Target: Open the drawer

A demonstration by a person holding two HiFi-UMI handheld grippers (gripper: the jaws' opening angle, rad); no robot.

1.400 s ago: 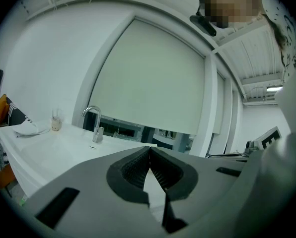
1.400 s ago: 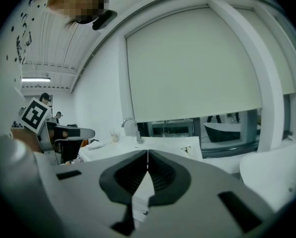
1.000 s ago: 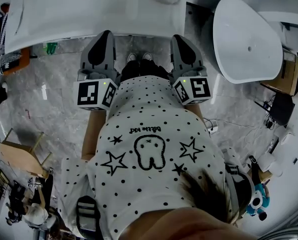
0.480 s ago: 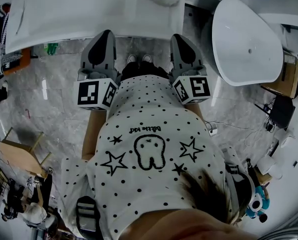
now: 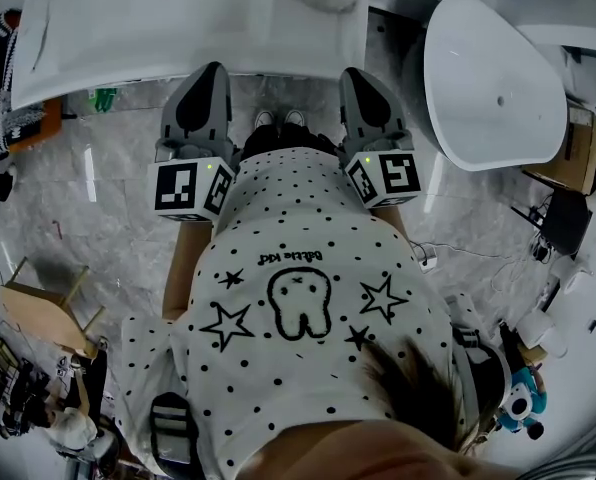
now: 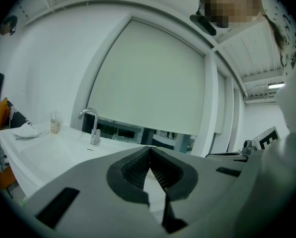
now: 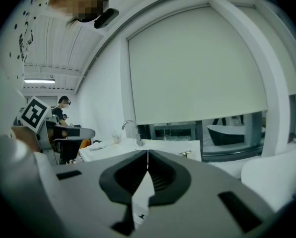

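I am holding my left claw point(image 5: 210, 73) and right claw point(image 5: 353, 76) clenched on nothing, close to the white table point(image 5: 118, 38). The drawer is showing in no view and is probably hiding under the table's edge. Reaching blind, I am risking bumping its front and missing the handle.

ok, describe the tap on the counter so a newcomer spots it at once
Find the long white counter under the big window blind. Toward its window side stands the tap, a chrome gooseneck. Its neighbours, a small cup and a white cloth, are low and not metal.
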